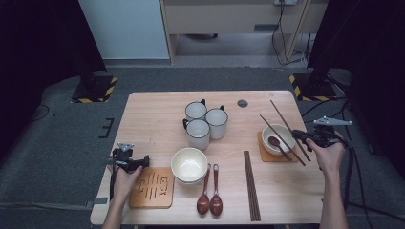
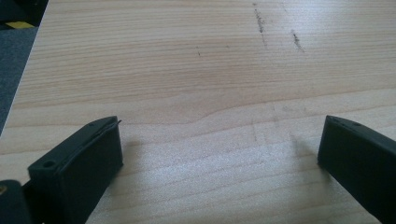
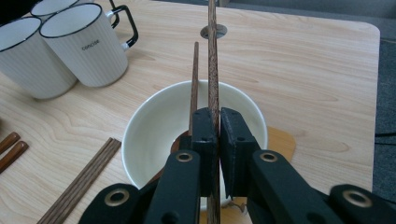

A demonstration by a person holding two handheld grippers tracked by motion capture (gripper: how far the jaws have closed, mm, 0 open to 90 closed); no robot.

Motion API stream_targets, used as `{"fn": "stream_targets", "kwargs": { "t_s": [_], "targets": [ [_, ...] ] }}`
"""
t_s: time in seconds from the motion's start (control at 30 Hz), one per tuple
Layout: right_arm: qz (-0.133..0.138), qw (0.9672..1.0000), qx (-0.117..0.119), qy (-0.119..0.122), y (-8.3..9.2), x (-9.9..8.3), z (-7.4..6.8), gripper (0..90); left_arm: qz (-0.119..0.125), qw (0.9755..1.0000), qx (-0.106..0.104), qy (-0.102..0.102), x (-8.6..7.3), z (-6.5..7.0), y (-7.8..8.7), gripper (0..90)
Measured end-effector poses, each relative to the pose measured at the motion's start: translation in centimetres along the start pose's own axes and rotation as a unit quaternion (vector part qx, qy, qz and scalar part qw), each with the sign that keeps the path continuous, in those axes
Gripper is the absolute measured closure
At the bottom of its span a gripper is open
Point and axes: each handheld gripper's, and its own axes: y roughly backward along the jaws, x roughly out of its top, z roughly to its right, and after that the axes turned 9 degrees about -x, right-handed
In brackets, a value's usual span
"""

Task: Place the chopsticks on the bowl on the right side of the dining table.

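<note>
Chopsticks [image 3: 213, 70] are what your right gripper [image 3: 218, 135] is grasping: its fingers [image 3: 203, 135] are clenched on them, and in the right gripper view one stick passes between the two pads while the second lies just beside it on the left. Both sticks point away from you over the white bowl [image 3: 149, 121], which stands on an orange coaster [image 3: 280, 144] at the right side of the table [image 1: 153, 119]. In the high view you can see a dark spoon [image 1: 273, 140] lying inside this bowl, and your right hand [image 1: 329, 155] is at the table edge.

Your left gripper [image 1: 125, 160] rests at the near left part of the table, just beside a wooden trivet [image 1: 152, 187]. Its fingers [image 2: 88, 154] are released and stand wide apart over bare wood, with no thing between them.

Near you, at the front edge, two brown spoons [image 1: 210, 200] lie side by side, and a further bundle of chopsticks [image 1: 251, 186] lies to their right. A cream bowl [image 1: 189, 164] stands just behind the spoons. Farther away, three white mugs [image 1: 205, 121] with dark rims stand close together in the middle of the table. Behind them there is a small round grey cap [image 1: 242, 103] in the table surface.
</note>
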Motion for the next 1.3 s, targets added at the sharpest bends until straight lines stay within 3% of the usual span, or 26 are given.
{"fn": "stream_targets", "kwargs": {
  "t_s": [0.27, 1.3],
  "targets": [
    [-0.013, 0.9999, 0.000, -0.005, -0.6, -0.6, 0.3, 85.2, 0.000, 1.0000, 0.000, 0.000, 0.0, 0.0, 0.0, 0.0],
    [-0.054, 0.9984, 0.005, 0.015, -2.5, -1.6, 0.0, 85.2, 0.000, 1.0000, 0.000, 0.000, 0.0, 0.0, 0.0, 0.0]
  ]
}}
